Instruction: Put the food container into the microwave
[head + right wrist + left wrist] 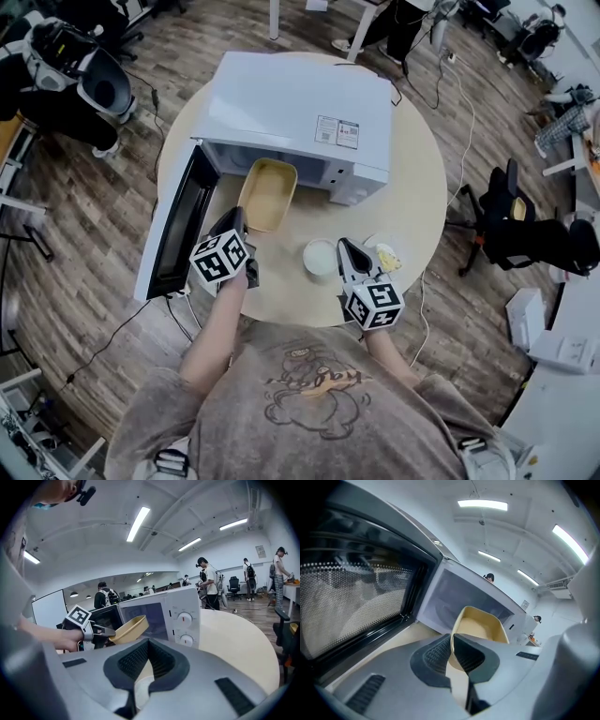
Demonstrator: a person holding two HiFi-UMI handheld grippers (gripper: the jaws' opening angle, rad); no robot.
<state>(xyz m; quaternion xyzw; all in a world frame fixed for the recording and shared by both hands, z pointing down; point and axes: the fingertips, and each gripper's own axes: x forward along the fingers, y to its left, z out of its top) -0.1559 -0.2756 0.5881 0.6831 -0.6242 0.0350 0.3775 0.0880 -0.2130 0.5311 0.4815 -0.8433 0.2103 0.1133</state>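
- While the head view sets the scene, each gripper view settles its own jaws; entries run from the fingers outward.
- Left gripper (452,641): my two pads are pinched on the near rim of the food container (480,625), one pad inside the rim and one outside.
- Container: tan, oblong, open-topped, pale inside. From the right gripper view it is carried clear of the table and tilted, with the far end higher than the end I hold.
- Position: the far end is at the mouth of the microwave (291,108); most of the body is outside the cavity, over the table (422,197).
- Microwave door (178,220): swung wide open to my left, its mesh window just beside my left gripper.
- Right gripper (148,644): pads pressed together, nothing between them. It points toward the microwave's front, on the side with the two control knobs.
- White bowl (320,256): on the table just beside the tip of my right gripper, on its left.
- Small dish (386,255): on that gripper's other side, holding something yellow that I cannot identify.
- Round pale table carries the microwave, bowl and dish.
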